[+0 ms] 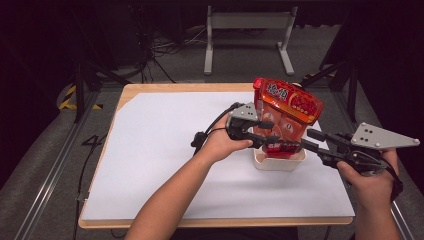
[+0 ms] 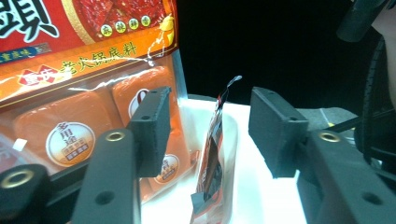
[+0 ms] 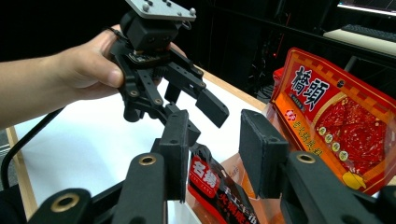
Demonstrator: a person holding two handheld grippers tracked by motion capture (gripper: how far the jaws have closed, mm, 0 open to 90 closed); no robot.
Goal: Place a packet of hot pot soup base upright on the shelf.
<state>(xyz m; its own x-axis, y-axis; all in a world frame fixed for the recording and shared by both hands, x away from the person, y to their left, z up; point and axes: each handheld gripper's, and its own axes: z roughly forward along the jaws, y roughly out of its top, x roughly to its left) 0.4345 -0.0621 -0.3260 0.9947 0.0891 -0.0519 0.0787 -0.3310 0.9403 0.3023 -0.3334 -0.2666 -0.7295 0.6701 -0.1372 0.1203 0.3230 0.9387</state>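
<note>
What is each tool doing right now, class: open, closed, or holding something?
Left tool: open, jaws either side of a small dark packet, not gripping.
Right tool: open, holding nothing, poised over that packet.

Two bare forearms, two black grippers

The left gripper (image 1: 264,133) and the right gripper (image 1: 292,145) are both made of black parts: linked bars, round brass-coloured bushings at the joints, and small screw holes in the arms. Each jaw ends in a thick, flat, rectangular black pad (image 3: 176,151) with a matte surface. A grey three-cornered plate (image 1: 381,136) with small dark holes sits on top of each gripper; silver screws hold it. A black cable (image 1: 215,124) runs from the left gripper. The person wears no sleeves; a dark band (image 1: 397,185) is on the right wrist.
</note>
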